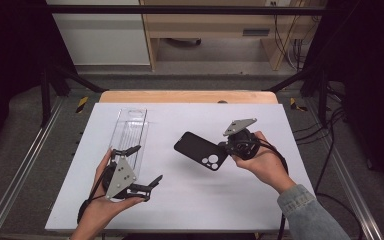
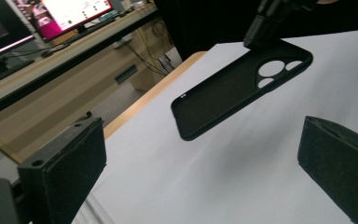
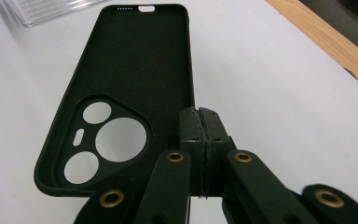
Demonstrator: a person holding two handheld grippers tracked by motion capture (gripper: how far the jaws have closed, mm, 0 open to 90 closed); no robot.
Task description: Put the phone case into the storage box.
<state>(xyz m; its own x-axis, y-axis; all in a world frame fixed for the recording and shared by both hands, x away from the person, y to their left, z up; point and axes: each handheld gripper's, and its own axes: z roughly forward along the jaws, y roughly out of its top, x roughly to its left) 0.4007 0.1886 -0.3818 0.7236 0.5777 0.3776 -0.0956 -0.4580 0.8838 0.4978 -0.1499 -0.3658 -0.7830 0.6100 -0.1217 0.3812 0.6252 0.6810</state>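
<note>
You hold a matte black phone case (image 1: 200, 150), plain all over, its camera cut-outs showing the white sheet through them. Your right gripper (image 1: 228, 145) is black with brass-coloured rivets and a grey plate on top; your left gripper (image 1: 146, 166) is black with the same grey plate. The sheet (image 1: 190, 200) covering the table is plain white, and the table's far edge (image 1: 187, 96) shows light wood. Near the far left corner lies a clear, colourless plastic box (image 1: 129, 131). Your right sleeve (image 1: 307, 212) is faded blue denim.

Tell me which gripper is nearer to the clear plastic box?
Left. The left gripper is beside the clear plastic box; the right gripper holds the black phone case farther away.
</note>
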